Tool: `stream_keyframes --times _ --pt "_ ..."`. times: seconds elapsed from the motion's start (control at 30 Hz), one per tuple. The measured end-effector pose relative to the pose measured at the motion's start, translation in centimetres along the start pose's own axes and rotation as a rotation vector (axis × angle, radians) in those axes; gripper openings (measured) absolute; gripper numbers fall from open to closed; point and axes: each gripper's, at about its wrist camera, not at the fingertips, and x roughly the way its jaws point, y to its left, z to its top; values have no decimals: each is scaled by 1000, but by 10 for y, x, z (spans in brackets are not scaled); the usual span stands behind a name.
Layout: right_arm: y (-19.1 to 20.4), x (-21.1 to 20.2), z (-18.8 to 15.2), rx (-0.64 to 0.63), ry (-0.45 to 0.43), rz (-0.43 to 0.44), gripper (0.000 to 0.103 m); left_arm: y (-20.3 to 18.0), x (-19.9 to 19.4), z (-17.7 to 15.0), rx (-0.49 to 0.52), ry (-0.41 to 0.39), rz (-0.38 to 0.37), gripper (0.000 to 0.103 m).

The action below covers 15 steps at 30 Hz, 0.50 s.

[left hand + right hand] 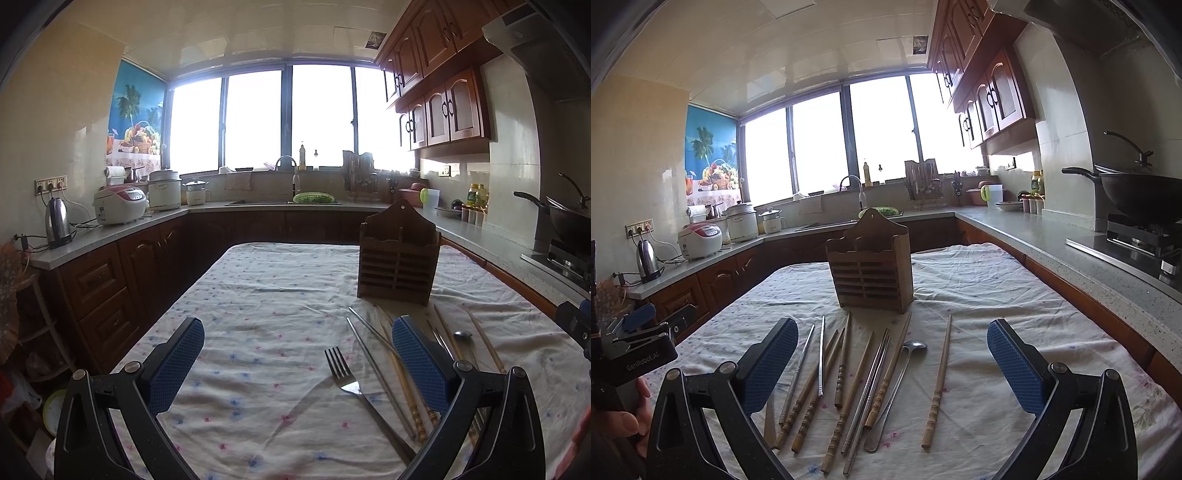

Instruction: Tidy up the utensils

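Note:
A brown wooden utensil holder (398,254) (871,266) stands upright on the cloth-covered table (258,317) (979,295). In front of it lie several wooden chopsticks (936,384), metal chopsticks (820,356), a metal spoon (897,384) and a fork (354,387). My left gripper (297,365) is open and empty above the cloth, the fork between its fingers. My right gripper (892,363) is open and empty, hovering over the row of chopsticks and the spoon. The left gripper also shows at the left edge of the right wrist view (642,343).
Kitchen counters (110,229) (1071,251) run around the table on the left, back and right. A kettle (57,223), rice cookers (120,205), a sink (284,201) and a wok on the stove (1137,195) stand on them.

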Motion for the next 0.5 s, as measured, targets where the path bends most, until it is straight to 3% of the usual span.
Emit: stream_keyframes --times 0.5 --pt "2 -1 -1 5 5 1 103 1 1 -1 -4 12 -6 102"
